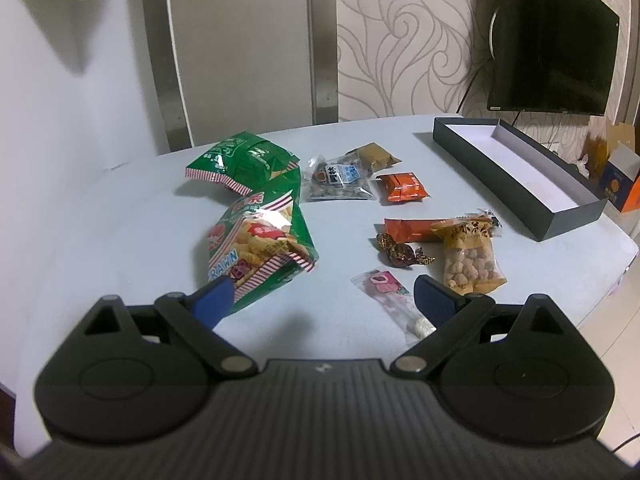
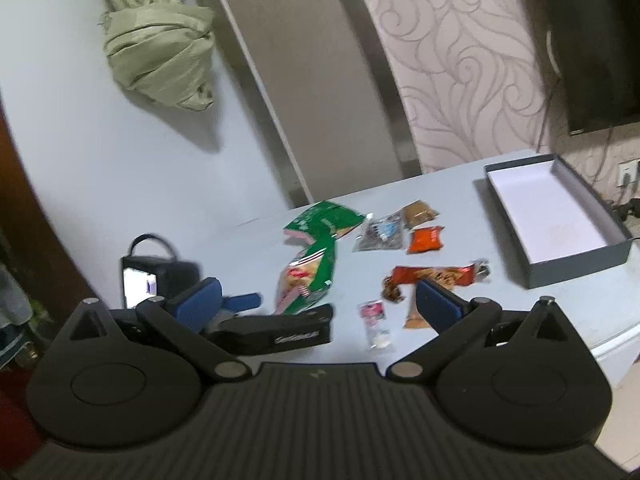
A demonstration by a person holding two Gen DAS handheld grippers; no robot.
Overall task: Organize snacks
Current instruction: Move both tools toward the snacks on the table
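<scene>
Snacks lie scattered on a pale table (image 1: 120,220). Two green prawn-cracker bags (image 1: 260,248) lie left. A clear nut pack (image 1: 340,182), a brown pack (image 1: 376,156) and an orange pack (image 1: 402,188) lie behind. A long orange bar (image 1: 408,229), a wrapped candy (image 1: 400,254), a yellow puff-snack bag (image 1: 470,256) and a pink-labelled clear packet (image 1: 390,294) lie nearer. My left gripper (image 1: 324,300) is open and empty above the table's near part. My right gripper (image 2: 320,304) is open and empty, higher and further back. The left gripper (image 2: 240,304) shows below it. An empty dark box (image 1: 560,216) stands right.
A black TV (image 1: 552,40) hangs on the patterned wall behind the box. A knotted green cloth (image 2: 160,60) hangs on the left wall. A cardboard box (image 1: 620,176) sits beyond the table's right edge. The floor (image 1: 616,360) shows at right.
</scene>
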